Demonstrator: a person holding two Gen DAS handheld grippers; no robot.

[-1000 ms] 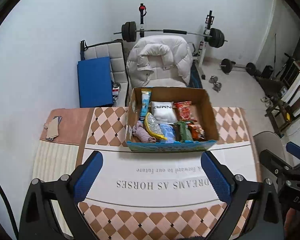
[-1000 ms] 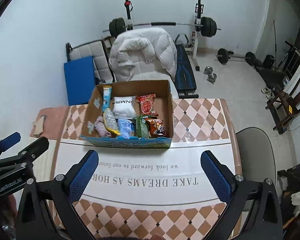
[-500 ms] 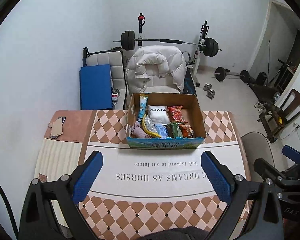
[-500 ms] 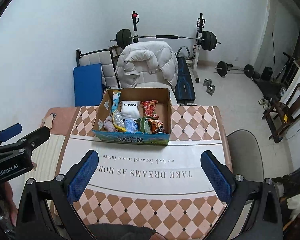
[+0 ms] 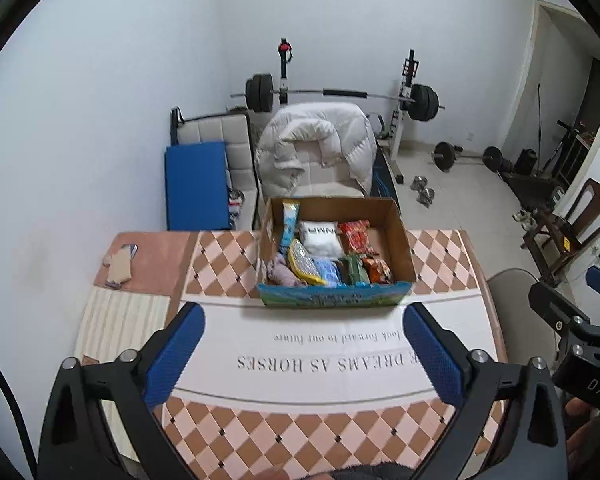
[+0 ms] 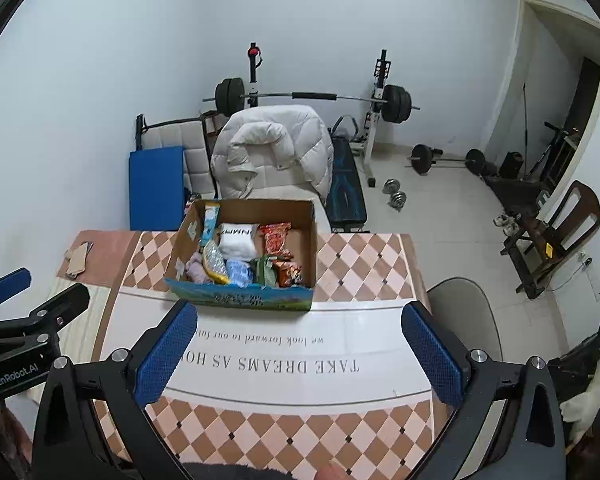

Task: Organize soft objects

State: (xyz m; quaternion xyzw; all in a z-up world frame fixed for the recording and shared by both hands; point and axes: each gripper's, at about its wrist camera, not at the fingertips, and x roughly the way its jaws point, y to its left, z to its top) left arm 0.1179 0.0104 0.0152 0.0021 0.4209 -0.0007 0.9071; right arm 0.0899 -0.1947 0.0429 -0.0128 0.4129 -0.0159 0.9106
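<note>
A cardboard box [image 5: 400,236] [image 6: 188,224] stands at the far middle of the table. It holds soft items: a white packet [image 5: 320,236], red snack bags [image 5: 354,234], a silver-yellow pouch [image 5: 303,266], a blue pack [image 5: 329,271], a green pack [image 5: 352,270] and a pink cloth [image 5: 282,272]. My left gripper [image 5: 304,350] is open and empty, above the near table, well short of the box. My right gripper [image 6: 300,350] is open and empty, likewise short of the box. Each gripper shows at the edge of the other's view.
The table has a checked cloth with a white printed band [image 5: 320,356]. Cardboard scraps [image 5: 118,266] lie at the far left. A chair with a white puffer jacket [image 5: 316,148] stands behind the table, a grey chair [image 6: 460,312] at the right, gym weights [image 5: 340,94] beyond.
Both grippers have pulled back and up from the box, so it looks smaller and farther. Both stay open and empty.
</note>
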